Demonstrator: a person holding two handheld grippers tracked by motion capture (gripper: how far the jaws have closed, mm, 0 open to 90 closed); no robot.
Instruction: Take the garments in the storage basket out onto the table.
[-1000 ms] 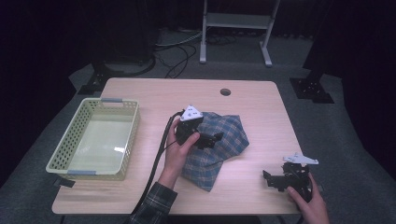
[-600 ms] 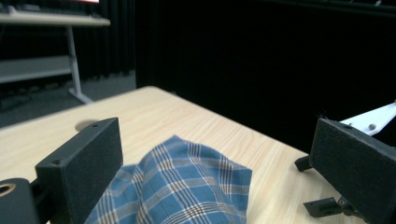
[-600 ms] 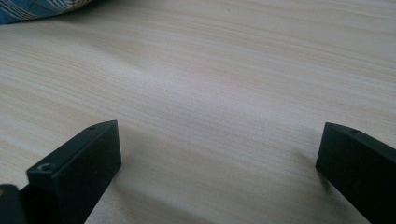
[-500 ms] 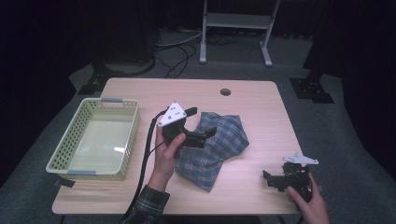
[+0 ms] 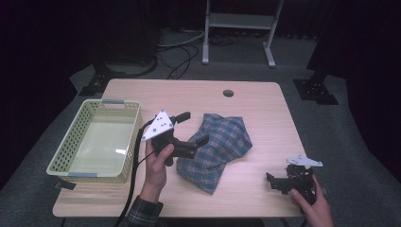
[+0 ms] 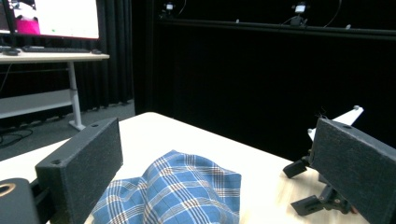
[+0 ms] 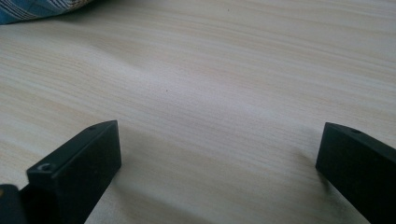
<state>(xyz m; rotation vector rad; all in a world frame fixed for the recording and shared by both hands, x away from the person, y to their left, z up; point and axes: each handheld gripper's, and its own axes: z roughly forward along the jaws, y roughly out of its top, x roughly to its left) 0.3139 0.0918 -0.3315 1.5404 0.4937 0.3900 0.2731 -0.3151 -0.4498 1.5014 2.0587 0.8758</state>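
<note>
**Inspector:** Left of the crumpled blue-and-white plaid cloth [image 5: 218,150] stands a pale yellow perforated plastic basket [image 5: 75,153], empty. Judged: the receptacle for it.

**Clerk:** And the left gripper [image 5: 191,127]?

**Inspector:** Just left of the cloth, raised above its edge, jaws spread wide with nothing between them. Apparently lined up for a pinch.

**Clerk:** The cloth itself?

**Inspector:** Heaped on the light wooden table [image 5: 255,106], mid-surface, untouched.

**Clerk:** The right gripper [image 5: 276,182]?

**Inspector:** Well right of the cloth, low over bare wood, jaws parted, empty. Seemingly parked clear.

Plaid cloth [image 7: 37,9] cut off by right gripper view's top edge; monitor [image 6: 51,18] cropped, blurred.
</note>
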